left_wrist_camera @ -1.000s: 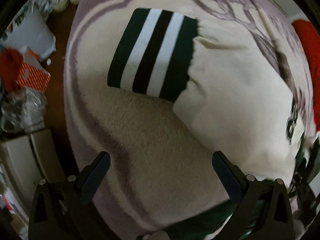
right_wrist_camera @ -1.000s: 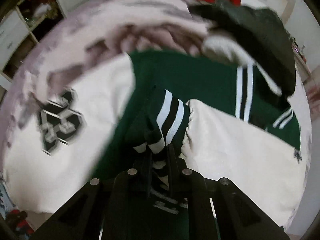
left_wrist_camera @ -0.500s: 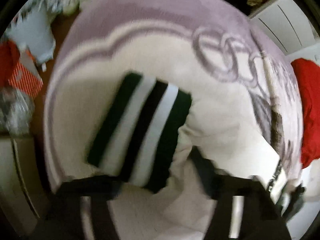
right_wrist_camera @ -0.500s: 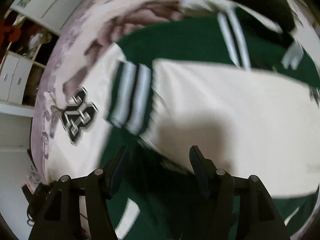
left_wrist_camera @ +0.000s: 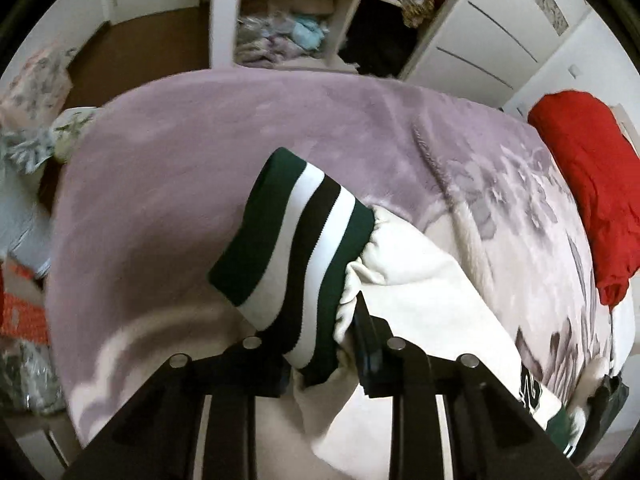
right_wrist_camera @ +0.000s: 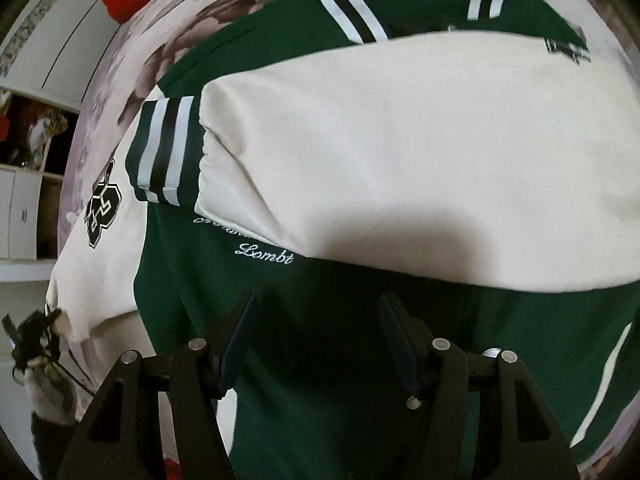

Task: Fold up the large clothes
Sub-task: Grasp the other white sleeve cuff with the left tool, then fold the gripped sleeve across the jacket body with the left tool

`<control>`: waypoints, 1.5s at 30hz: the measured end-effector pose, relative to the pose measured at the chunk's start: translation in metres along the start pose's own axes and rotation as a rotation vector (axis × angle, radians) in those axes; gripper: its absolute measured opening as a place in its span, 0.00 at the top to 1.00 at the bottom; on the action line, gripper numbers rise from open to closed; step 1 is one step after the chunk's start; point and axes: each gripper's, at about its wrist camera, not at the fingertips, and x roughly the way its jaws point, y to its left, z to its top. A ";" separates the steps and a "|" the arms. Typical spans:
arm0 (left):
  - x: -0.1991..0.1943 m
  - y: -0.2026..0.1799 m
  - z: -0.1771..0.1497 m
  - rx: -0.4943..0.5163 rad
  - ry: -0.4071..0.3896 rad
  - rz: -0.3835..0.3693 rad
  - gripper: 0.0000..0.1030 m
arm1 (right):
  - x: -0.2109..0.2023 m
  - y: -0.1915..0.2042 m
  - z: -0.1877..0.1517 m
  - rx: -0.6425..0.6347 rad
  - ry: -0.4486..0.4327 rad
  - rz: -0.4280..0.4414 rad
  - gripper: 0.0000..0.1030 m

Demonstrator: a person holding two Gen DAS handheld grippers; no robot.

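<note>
A green varsity jacket (right_wrist_camera: 320, 320) with cream sleeves lies on a bed covered by a purple blanket (left_wrist_camera: 192, 152). My left gripper (left_wrist_camera: 320, 344) is shut on the striped green, white and black cuff (left_wrist_camera: 292, 236) of one cream sleeve (left_wrist_camera: 420, 300) and holds it raised above the blanket. My right gripper (right_wrist_camera: 316, 340) is open and empty above the green body of the jacket. The other cream sleeve (right_wrist_camera: 400, 152) lies folded across the jacket's chest, its striped cuff (right_wrist_camera: 164, 152) at the left.
A red garment (left_wrist_camera: 588, 200) lies at the bed's far right. Open white wardrobe shelves (left_wrist_camera: 320, 20) with clothes stand behind the bed. Boxes and clutter (left_wrist_camera: 24, 240) sit on the floor at the left. A dark object (right_wrist_camera: 32, 340) lies at the bed's edge.
My left gripper came down on the striped cuff, shut on it and lifted it. My right gripper let go of the other cuff, opened and drew back; that sleeve now lies across the jacket.
</note>
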 end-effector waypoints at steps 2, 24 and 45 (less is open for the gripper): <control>0.024 -0.005 0.009 0.010 0.050 -0.005 0.79 | 0.004 -0.001 -0.001 0.033 0.009 0.005 0.37; 0.037 0.021 -0.037 -0.161 0.149 -0.095 0.30 | 0.018 -0.003 0.025 0.101 -0.017 0.100 0.27; -0.167 -0.183 -0.035 0.446 -0.338 -0.103 0.93 | -0.047 0.033 0.036 -0.098 -0.122 -0.202 0.18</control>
